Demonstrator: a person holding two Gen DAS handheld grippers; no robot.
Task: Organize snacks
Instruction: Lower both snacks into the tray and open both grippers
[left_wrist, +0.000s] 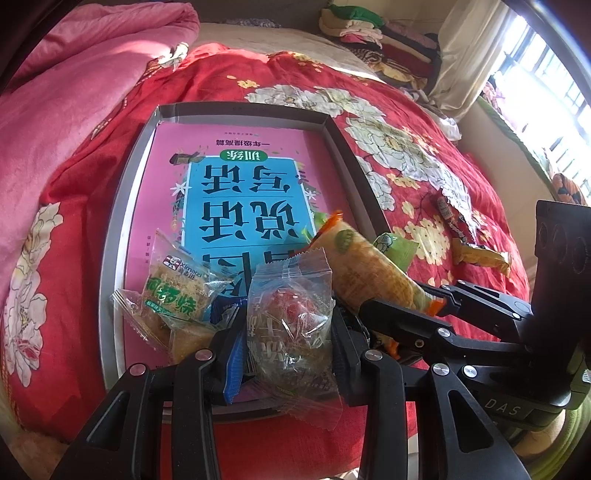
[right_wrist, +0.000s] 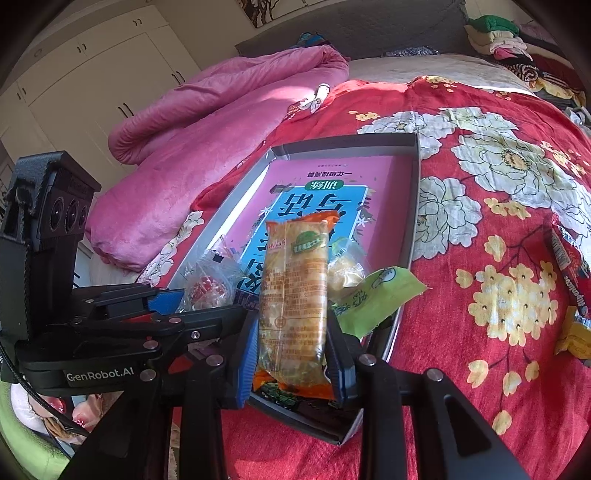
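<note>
Red floral bedspread | "Ximaizi" pkt in tray | L jaws clamp clear-wrapped snack | R jaws clamp orange pkt

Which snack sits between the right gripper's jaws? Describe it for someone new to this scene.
On the red floral bedspread lies a shallow grey box lined with a pink book. At its near end stands the long orange packet, upright in the right gripper. It is far taller than the neighbouring small wrapped snacks.

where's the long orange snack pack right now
The long orange snack pack sits between the right gripper jaws, over the grey tray's near end, beside a green wrapper.
</note>
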